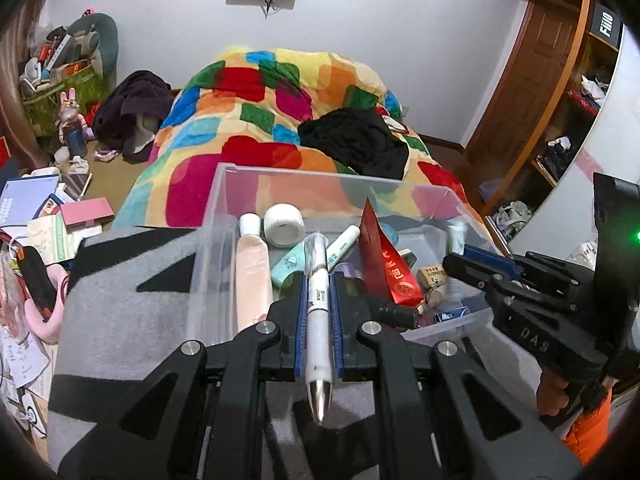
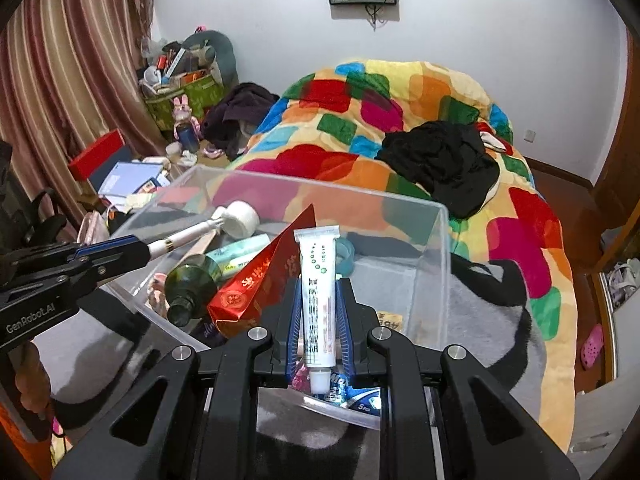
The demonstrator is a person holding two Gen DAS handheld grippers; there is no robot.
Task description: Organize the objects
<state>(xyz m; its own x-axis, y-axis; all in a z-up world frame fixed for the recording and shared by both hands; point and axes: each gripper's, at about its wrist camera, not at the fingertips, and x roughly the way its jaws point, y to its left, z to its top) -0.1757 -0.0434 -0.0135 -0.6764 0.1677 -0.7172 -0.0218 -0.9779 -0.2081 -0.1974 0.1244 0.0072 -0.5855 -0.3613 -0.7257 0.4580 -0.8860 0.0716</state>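
**Both grippers loaded, over the clear bin**

Left gripper [image 1: 319, 300]: jaws clamped tight on a white pen [image 1: 319, 312], metal tip pointing back toward the camera, clear cap end out over the bin. Right gripper [image 2: 319, 312]: jaws nearly closed on a white tube [image 2: 317, 280], cap end near, crimped end up and far.

Clear plastic bin [image 1: 224, 200] sits on a grey-and-black blanket [image 1: 120, 300], near end of the bed, colourful quilt [image 1: 280, 112] behind it. In the bin: pink bottle [image 1: 253, 276] along the left wall, white tape roll [image 1: 284, 225] far left, red packet [image 1: 386, 268] standing tilted mid-bin, dark green bottle [image 2: 192, 284] lying neck toward the near side. Black clothing [image 1: 356, 140] lies on the quilt, far right.
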